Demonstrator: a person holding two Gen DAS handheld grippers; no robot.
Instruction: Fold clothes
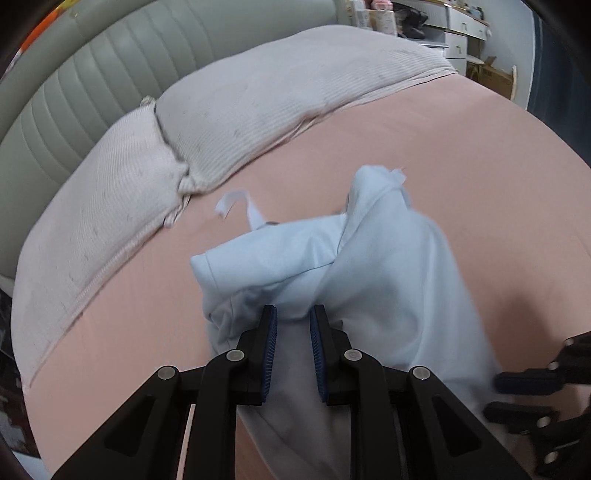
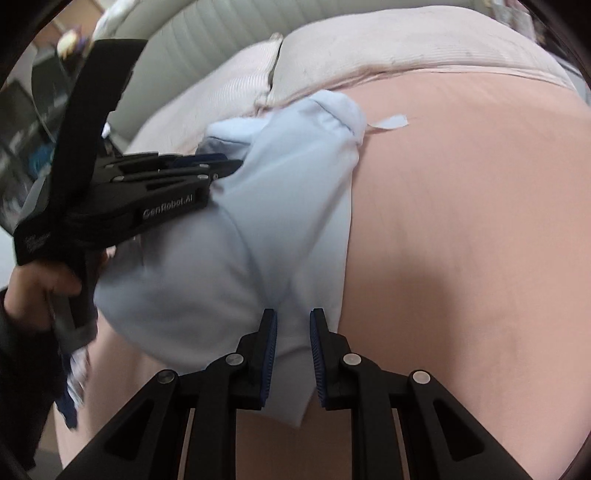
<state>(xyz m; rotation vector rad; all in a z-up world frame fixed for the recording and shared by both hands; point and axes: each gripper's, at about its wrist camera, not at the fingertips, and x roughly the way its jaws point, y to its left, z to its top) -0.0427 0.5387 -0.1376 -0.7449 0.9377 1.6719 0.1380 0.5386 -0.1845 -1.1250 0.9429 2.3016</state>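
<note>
Left wrist view: left gripper (image 1: 293, 319) clamped light-blue garment (image 1: 369, 266) edge above pink bedsheet (image 1: 461, 147). Right gripper (image 2: 293, 321) likewise gripped hem. Both lifted, likely to spread cloth for folding.

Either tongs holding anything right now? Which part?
Cannot tell for sure. Both the left tongs and right tongs stand part-open around bunched folds of the light blue garment, with fabric between them; contact is unclear.

Bedroom, domestic. Bed with pink sheet (image 1: 406, 140) filling centre frame; two ribbed pillows (image 1: 258, 96) upper left; padded grey headboard (image 1: 74, 92) behind; white drawer unit (image 1: 461, 33) upper right.
</note>
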